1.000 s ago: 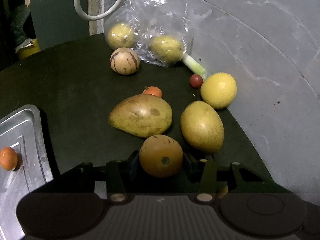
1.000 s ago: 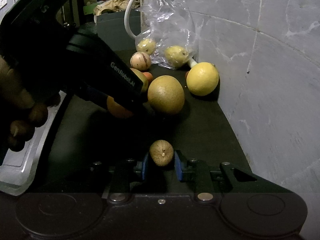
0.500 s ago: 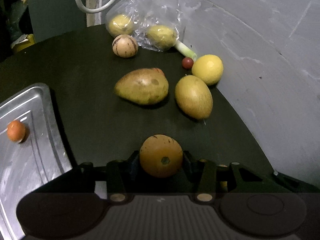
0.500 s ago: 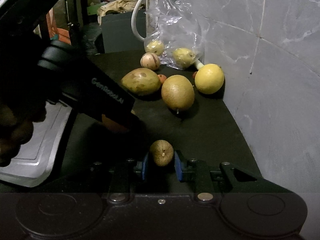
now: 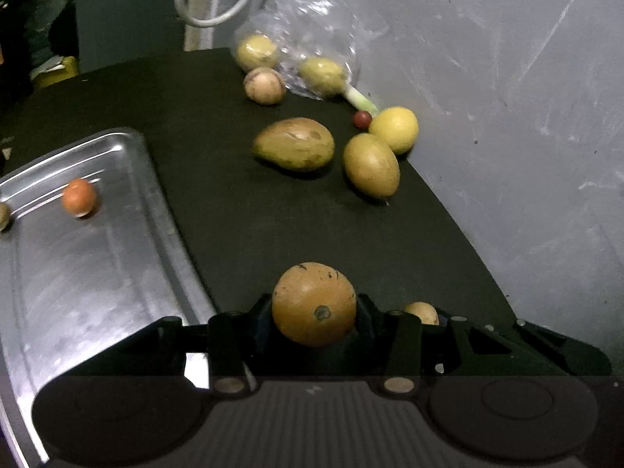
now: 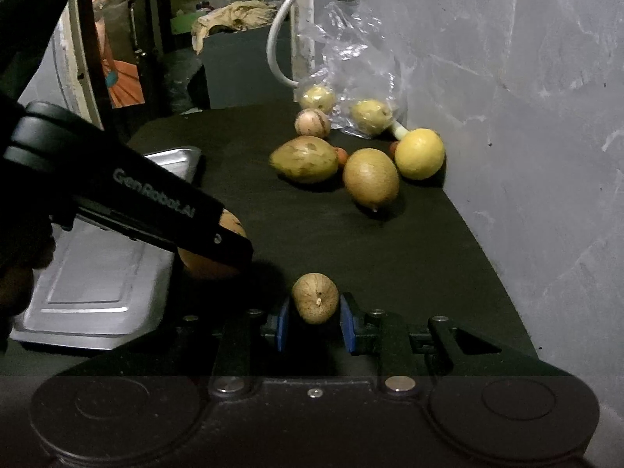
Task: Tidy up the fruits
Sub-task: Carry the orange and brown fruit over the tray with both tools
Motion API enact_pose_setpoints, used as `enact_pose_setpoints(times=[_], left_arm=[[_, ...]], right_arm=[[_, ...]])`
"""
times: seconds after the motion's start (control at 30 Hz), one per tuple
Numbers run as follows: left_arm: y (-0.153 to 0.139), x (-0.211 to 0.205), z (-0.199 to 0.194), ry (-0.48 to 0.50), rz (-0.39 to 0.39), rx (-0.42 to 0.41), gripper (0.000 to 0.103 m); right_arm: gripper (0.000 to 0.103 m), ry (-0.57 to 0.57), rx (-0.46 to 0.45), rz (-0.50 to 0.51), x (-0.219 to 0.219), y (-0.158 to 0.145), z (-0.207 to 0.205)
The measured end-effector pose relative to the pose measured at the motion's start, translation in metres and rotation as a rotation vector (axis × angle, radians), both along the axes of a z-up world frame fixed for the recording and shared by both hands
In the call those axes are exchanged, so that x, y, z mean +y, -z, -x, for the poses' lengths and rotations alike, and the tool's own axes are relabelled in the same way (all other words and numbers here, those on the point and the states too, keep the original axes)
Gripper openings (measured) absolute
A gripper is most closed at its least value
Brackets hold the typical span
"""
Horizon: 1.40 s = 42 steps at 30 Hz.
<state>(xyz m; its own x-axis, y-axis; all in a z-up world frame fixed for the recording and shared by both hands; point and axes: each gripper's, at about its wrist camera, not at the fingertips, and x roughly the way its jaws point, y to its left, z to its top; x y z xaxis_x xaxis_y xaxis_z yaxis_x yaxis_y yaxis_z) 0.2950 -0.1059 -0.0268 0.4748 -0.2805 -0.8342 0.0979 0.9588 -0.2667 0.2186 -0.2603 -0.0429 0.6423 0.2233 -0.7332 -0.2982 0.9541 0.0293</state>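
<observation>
My left gripper [image 5: 314, 312] is shut on a round orange fruit [image 5: 314, 304], held above the dark tabletop beside the metal tray [image 5: 89, 273]. A small orange fruit [image 5: 79, 197] rests in the tray. My right gripper [image 6: 315, 321] is shut on a small brownish-green fruit [image 6: 315, 298]. In the right wrist view the left gripper's black body [image 6: 128, 195] crosses from the left, the orange fruit [image 6: 212, 257] partly hidden under it. On the table lie a mango [image 5: 294, 143], an oval green-yellow fruit [image 5: 371, 165], a yellow lemon [image 5: 394, 129] and a striped round fruit [image 5: 264, 85].
A clear plastic bag [image 5: 308, 39] with two yellow fruits leans on the grey wall [image 5: 507, 97] at the back. A tiny red fruit [image 5: 362, 119] and a green stalk [image 5: 360, 99] lie by the lemon. A white cable [image 5: 202, 11] hangs behind. A hand [image 6: 19, 273] holds the left gripper.
Both grippers have drawn back from the fruit pile, each still carrying its fruit. The left one has shifted left, bringing more of the tray into view.
</observation>
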Motion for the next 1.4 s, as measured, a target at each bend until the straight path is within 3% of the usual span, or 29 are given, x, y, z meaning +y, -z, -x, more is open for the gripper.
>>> enact_pose_setpoints(times=[0.33, 0.9, 1.2, 1.4], left_arm=[[-0.021, 0.061, 0.036, -0.137, 0.024, -0.049, 0.048], [-0.02, 0.169, 0.087, -0.364, 0.029, -0.072, 0.048], [-0.013, 0.202, 0.082, -0.403, 0.04, -0.091, 0.048], [-0.007, 0.219, 0.054, -0.409, 0.036, -0.101, 0.048]], right_arm=[[0.029, -0.093, -0.024, -0.002, 0.044, -0.018, 0.018], [0.029, -0.238, 0.059, -0.008, 0.12, -0.025, 0.03], [0.029, -0.317, 0.005, 0.043, 0.159, -0.034, 0.014], [0.029, -0.258, -0.011, 0.031, 0.168, -0.038, -0.01]])
